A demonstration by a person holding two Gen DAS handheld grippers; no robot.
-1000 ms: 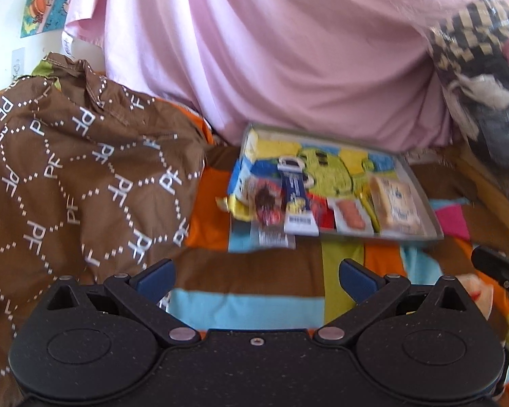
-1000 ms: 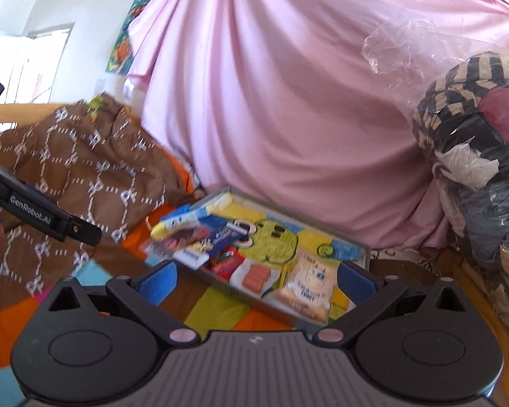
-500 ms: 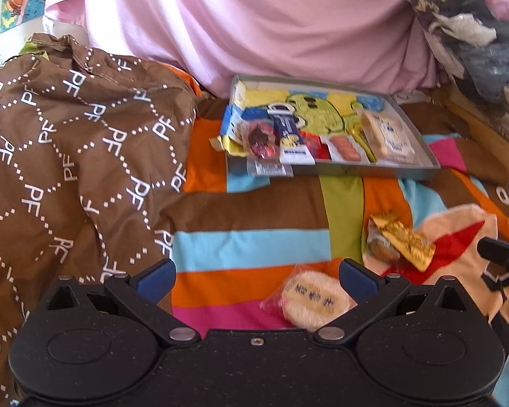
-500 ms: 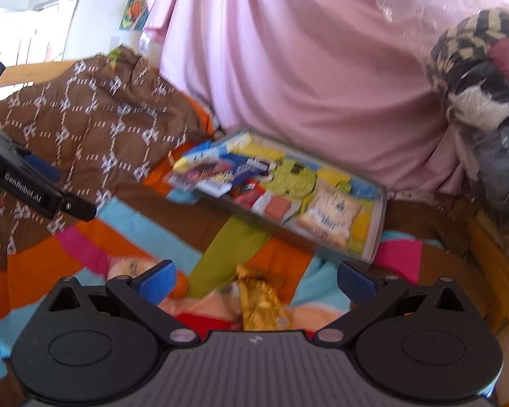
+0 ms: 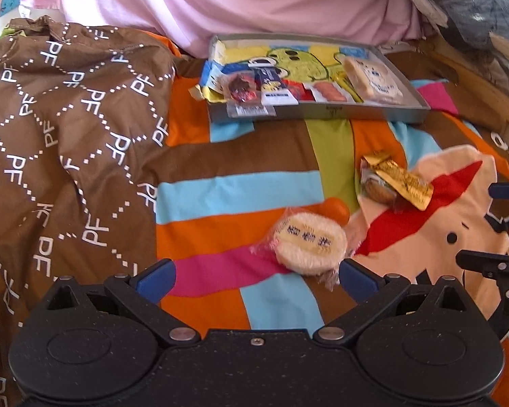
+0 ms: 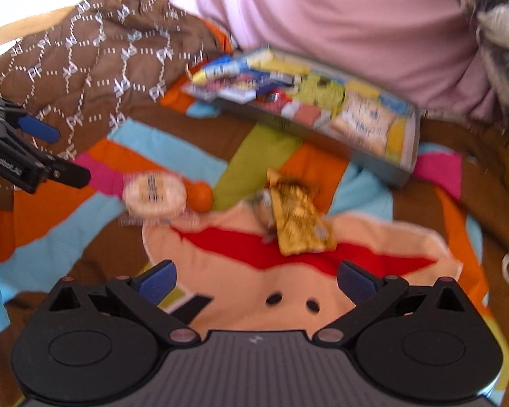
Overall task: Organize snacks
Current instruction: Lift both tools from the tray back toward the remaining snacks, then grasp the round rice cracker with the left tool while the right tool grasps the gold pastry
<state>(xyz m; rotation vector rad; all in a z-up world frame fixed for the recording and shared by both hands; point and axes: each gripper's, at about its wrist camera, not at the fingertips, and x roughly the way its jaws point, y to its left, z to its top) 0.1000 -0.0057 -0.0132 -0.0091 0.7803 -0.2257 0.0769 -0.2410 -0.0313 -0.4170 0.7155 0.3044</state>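
- Left wrist view: the left claw (image 5: 254, 276) has tipped downward compared with a second ago. Then only the tray (image 5: 322, 114) and the bedspread (image 5: 241, 183) before it showed; now two loose snacks are in sight.
- Left wrist view: the round rice cracker (image 5: 309, 243), in clear wrap, lies on the bedspread well short of the tray, just ahead of the claw's right finger. The gold-wrapped pastry (image 5: 395, 180) lies between cracker and tray, to the right. A small orange ball (image 5: 336, 207) touches the cracker's far edge.
- Left wrist view: the left claw is released, fingers spread wide, nothing between them. The brown quilt (image 5: 68, 129) is heaped left of the tray.
- Right wrist view: blurred by motion. This camera too has dropped from the tray (image 6: 402, 169) toward the bedspread. The right claw (image 6: 256, 278) is released and empty, and the gold-wrapped pastry (image 6: 300, 222) lies ahead of it, nearer than the tray.
- Right wrist view: the round rice cracker (image 6: 154, 193) lies left of the pastry, near the left claw (image 6: 40, 156) at the frame edge.
- Judgement: the tray already holds several packets; these two remain outside. Each claw appears lined up on one for pickup.
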